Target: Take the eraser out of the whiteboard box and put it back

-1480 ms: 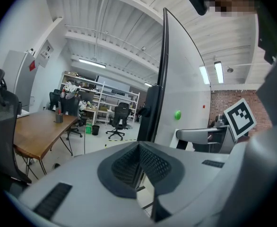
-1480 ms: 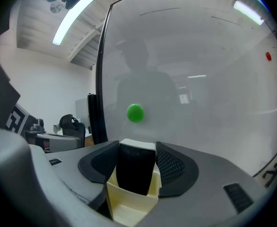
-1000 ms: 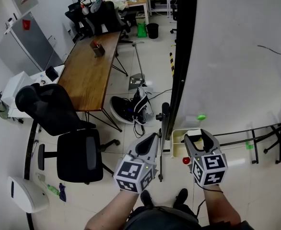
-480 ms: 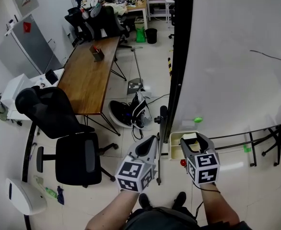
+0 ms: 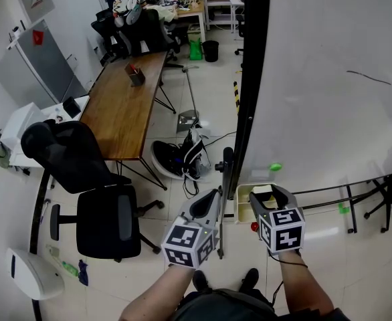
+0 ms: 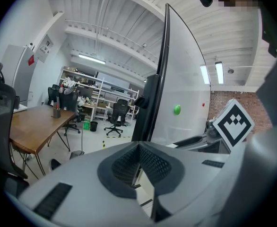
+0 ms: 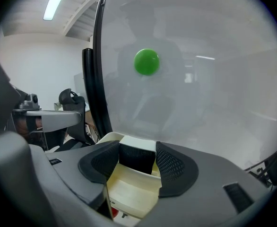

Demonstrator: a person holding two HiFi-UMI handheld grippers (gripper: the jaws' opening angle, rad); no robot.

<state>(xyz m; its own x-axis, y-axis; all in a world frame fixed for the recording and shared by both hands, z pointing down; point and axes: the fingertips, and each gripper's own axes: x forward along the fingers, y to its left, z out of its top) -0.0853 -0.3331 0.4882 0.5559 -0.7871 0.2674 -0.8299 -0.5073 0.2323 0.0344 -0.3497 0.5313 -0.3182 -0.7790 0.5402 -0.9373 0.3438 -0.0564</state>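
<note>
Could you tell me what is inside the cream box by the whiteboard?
A white-topped, black-sided eraser stands between the open right tongs; they cover the cream box's near end.

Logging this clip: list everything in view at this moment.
whiteboard: one, white, right side
green magnet: one, on the whiteboard
whiteboard box: one, cream, at the board's lower edge
eraser: one, dark felt, in the box
table: one, wooden, left
office chairs: at least two, black, by the table
left gripper: jaws together, empty
right gripper: jaws apart, either side of the eraser
</note>
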